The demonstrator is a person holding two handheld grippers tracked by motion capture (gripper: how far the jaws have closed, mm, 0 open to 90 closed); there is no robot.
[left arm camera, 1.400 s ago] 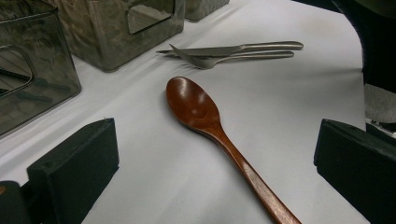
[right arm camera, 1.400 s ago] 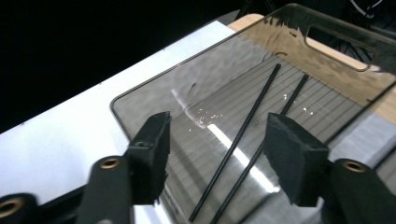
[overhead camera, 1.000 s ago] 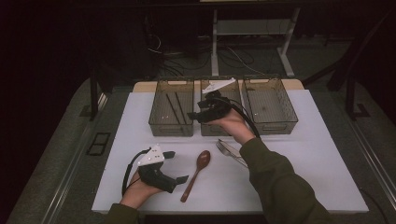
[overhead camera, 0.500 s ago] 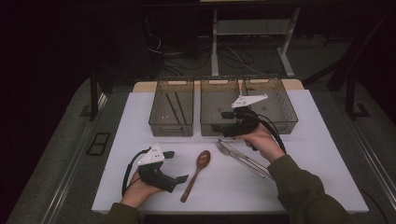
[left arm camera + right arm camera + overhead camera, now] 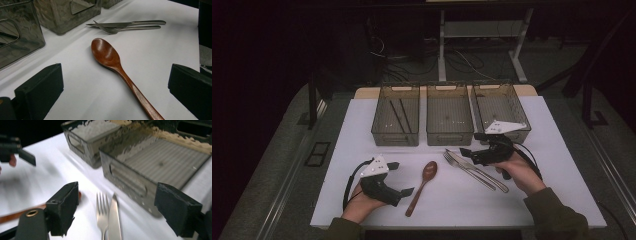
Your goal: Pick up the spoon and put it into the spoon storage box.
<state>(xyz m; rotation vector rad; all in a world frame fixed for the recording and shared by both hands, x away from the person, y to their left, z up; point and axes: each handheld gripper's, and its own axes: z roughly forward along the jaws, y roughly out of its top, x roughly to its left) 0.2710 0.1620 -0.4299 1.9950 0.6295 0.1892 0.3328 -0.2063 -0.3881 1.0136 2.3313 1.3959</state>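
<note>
A: Where are your right tongs (image 5: 468, 153) at this moment?

B: You have them low over the desk (image 5: 557, 165), jaws spread wide and gripping nothing. In the right gripper view the fork (image 5: 103, 216) and the knife (image 5: 114, 220) lie side by side on the white surface straight between those jaws, tips pointing away from you, the two pieces touching or nearly so.

A: And what sits beyond them?

B: Just past the right tongs stands the middle bin (image 5: 449, 114), its near wall close to the fork's tines. The right bin (image 5: 499, 102) is beside the tongs' grey plate, and the left bin (image 5: 396, 115) stands farther off toward your other hand; dark sticks lie in it, too dim to name.

A: Your left tongs (image 5: 401, 179)?

B: Released as well, jaws far apart, held near the desk's front edge. In the left gripper view the wooden spoon (image 5: 117, 67) lies flat between the jaws, bowl away from you and handle running back toward the right-hand jaw. Neither jaw touches it.

A: How do spoon and metal cutlery stand to each other?

B: From above, the spoon rests between your two tongs, apart from the fork, whose tines lie near the spoon's bowl.
</note>
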